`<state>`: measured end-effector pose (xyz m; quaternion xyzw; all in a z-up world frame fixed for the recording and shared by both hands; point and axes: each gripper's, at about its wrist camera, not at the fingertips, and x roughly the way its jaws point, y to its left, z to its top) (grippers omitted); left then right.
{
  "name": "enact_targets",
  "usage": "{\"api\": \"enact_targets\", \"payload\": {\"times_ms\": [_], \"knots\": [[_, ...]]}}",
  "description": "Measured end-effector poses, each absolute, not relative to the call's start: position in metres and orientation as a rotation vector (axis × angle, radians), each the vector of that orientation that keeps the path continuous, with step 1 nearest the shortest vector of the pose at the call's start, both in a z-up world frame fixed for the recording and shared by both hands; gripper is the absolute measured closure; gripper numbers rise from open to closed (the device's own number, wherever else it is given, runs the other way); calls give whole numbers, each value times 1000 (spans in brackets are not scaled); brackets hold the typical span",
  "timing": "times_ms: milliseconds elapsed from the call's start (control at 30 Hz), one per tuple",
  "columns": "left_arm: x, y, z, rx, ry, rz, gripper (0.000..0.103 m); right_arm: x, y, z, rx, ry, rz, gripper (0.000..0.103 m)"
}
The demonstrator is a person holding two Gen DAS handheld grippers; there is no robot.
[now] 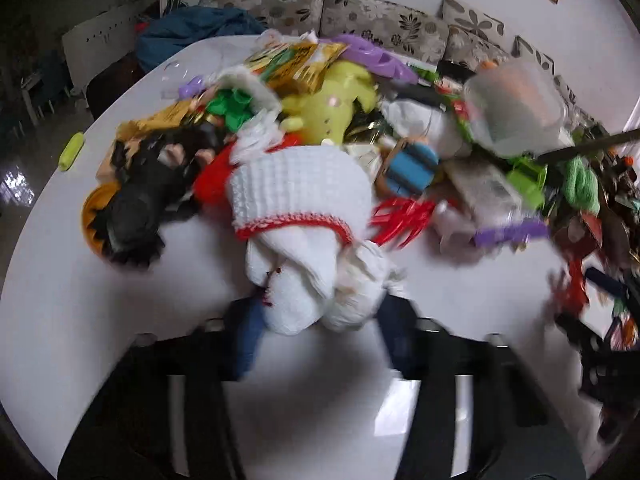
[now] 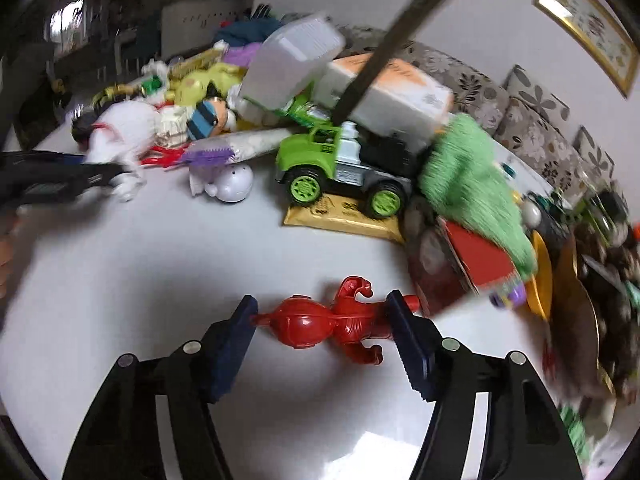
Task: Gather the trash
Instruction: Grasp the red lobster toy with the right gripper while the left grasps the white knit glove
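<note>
A big heap of toys, wrappers and cloth covers the far half of the white table [image 1: 80,300]. My left gripper [image 1: 320,316] is shut on a white knitted cloth bundle with red trim [image 1: 304,216] at the near edge of the heap; the view is blurred. It also shows in the right wrist view [image 2: 120,132], with the left gripper's arm at the far left. My right gripper [image 2: 320,336] is open, its blue pads on either side of a red plastic figure [image 2: 332,320] lying on the table [image 2: 140,260].
A green toy truck [image 2: 344,168] sits on a yellow packet [image 2: 344,216]. A green fuzzy cloth [image 2: 472,184], a red box [image 2: 476,256] and a white toy [image 2: 232,182] lie nearby. A black spiky toy [image 1: 140,200] lies left of the bundle. A floral sofa [image 1: 384,20] stands behind.
</note>
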<state>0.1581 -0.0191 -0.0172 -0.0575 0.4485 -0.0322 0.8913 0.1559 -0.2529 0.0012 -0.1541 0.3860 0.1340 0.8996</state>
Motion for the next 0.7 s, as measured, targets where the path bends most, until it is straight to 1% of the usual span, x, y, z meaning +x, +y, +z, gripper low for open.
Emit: {"api": "enact_targets", "payload": {"times_ms": [33, 67, 133, 267, 367, 533, 633, 700], "knots": [[152, -23, -13, -94, 920, -80, 75, 147, -260, 6, -285, 788, 285, 52], [142, -24, -7, -76, 896, -84, 77, 135, -266, 14, -255, 770, 297, 69], [115, -25, 7, -68, 831, -130, 78, 119, -275, 26, -175, 770, 346, 72], [39, -18, 42, -65, 704, -219, 79, 90, -273, 42, -114, 743, 378, 72], [-13, -12, 58, -65, 653, -240, 79, 66, -267, 51, -96, 705, 402, 72], [-95, -4, 66, -30, 585, -296, 79, 6, -255, 63, -96, 646, 436, 72], [-129, -6, 61, 11, 563, -320, 79, -7, -248, 66, -133, 643, 402, 72], [-138, -6, 53, 23, 571, -316, 79, 12, -253, 59, -85, 681, 373, 52]]}}
